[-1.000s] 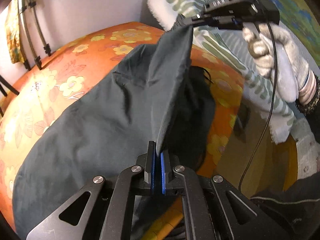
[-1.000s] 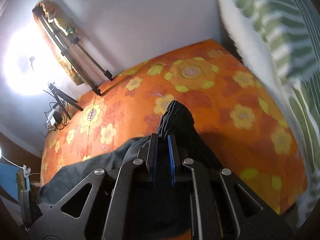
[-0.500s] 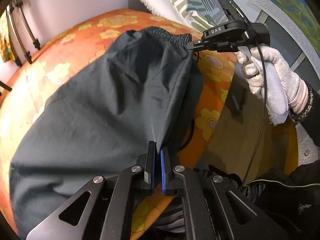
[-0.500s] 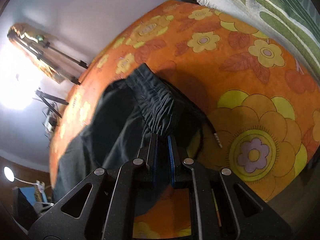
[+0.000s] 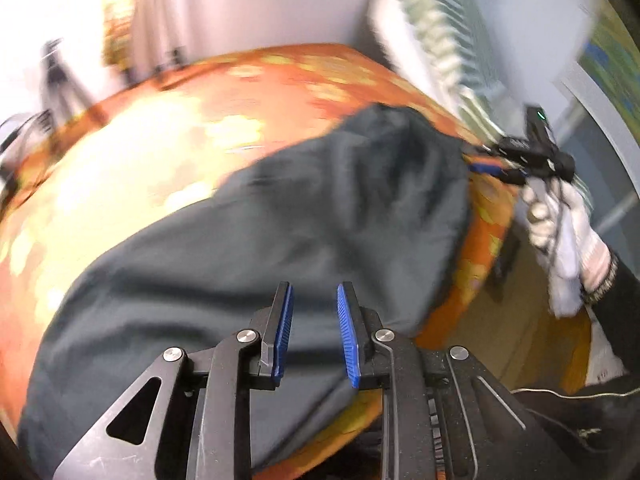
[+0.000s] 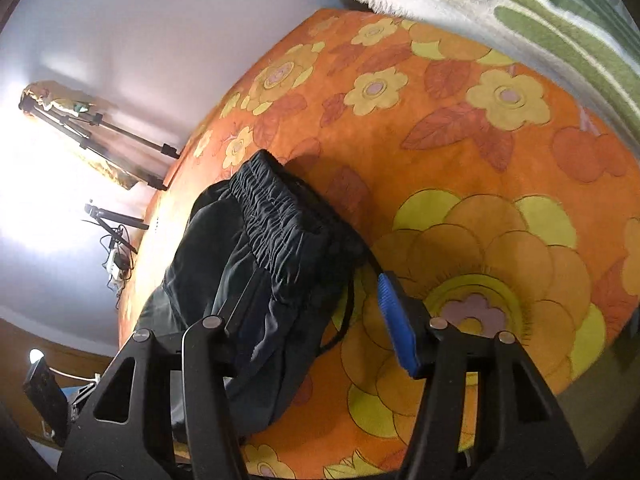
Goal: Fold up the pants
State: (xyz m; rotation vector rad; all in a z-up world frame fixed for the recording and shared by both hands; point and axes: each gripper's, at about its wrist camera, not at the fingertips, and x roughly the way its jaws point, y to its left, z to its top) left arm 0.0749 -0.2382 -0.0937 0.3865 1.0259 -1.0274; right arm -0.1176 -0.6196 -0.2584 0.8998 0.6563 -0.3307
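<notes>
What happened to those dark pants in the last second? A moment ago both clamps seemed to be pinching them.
Both let go. The left gripper and the right gripper, each shut on the pants' edge and holding it up before, now stand open. The pants have dropped flat onto the orange flowered bedspread, elastic waistband lying loose. The bedspread and the green striped blanket stayed put.

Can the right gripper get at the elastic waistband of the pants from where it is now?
Probably yes. The right gripper is open, and the waistband lies exposed on top of the pants just ahead of its fingers, flat on the orange bedspread. Nothing visible lies between them.
</notes>
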